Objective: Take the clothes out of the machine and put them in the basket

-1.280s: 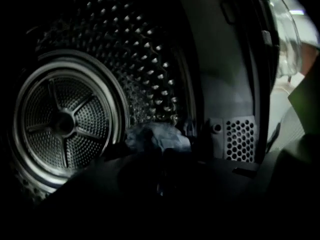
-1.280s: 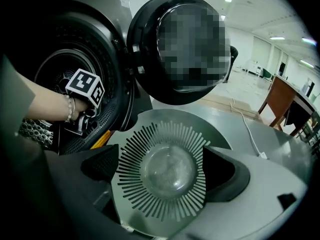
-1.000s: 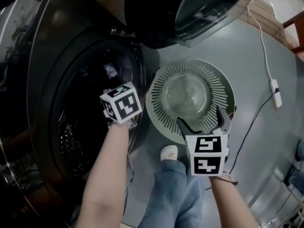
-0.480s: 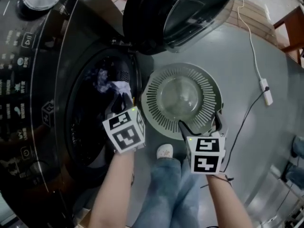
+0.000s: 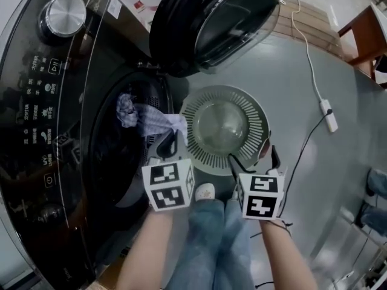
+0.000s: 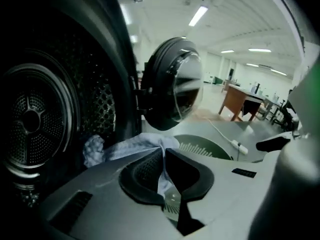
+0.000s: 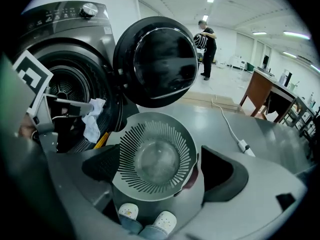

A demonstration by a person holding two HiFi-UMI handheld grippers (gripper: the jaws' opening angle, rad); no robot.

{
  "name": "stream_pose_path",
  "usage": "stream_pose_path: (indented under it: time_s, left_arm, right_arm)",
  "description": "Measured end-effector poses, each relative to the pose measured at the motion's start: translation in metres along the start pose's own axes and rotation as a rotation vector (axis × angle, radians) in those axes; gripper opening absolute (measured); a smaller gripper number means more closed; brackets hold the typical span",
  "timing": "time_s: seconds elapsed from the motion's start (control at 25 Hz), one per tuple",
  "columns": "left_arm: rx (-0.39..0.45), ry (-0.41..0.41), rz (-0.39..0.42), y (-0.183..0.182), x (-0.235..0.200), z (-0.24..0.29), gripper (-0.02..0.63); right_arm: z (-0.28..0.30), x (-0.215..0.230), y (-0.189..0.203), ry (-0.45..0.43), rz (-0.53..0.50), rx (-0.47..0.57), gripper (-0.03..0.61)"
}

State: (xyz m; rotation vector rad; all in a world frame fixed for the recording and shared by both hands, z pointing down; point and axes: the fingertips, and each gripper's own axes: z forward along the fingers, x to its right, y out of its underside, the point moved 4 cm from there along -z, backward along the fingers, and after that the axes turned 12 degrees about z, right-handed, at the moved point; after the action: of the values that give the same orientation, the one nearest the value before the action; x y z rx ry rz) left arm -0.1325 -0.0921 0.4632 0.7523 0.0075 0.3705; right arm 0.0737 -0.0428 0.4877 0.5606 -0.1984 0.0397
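The left gripper [image 5: 168, 144], fingers pinching one end of the cloth [image 5: 151, 121], holds it stretched out of the drum [image 5: 115, 159] mouth, at 9 o'clock from the basket [image 5: 259, 116], apparently to clear the lip; the right gripper [image 5: 253, 154] hovers at the basket's 5 o'clock, fingers spread, empty.

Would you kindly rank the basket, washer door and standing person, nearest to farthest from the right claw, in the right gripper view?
1. Basket, just ahead of the right claw.
2. Washer door, above, swung open.
3. Person, far back.
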Motion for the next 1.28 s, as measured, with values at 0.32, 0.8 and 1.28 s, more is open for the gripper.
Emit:
stream_pose_path:
  time_s: [0.32, 0.8, 1.28]
  left_arm:
    - [0.081, 0.357, 0.064, -0.026, 0.08, 0.0, 0.023]
    - [0.19, 0.675, 0.107, -0.057, 0.162, -0.015, 0.023]
    - [-0.006, 0.448, 0.108, -0.016, 0.133, 0.009, 0.334]
  right_arm:
    - [-0.013, 0.05, 0.005, 0.073, 0.091, 0.009, 0.496]
    - [-0.021, 0.092, 0.01, 0.126, 0.123, -0.003, 0.486]
    - [-0.017, 0.079, 0.013, 0.098, 0.104, -0.014, 0.485]
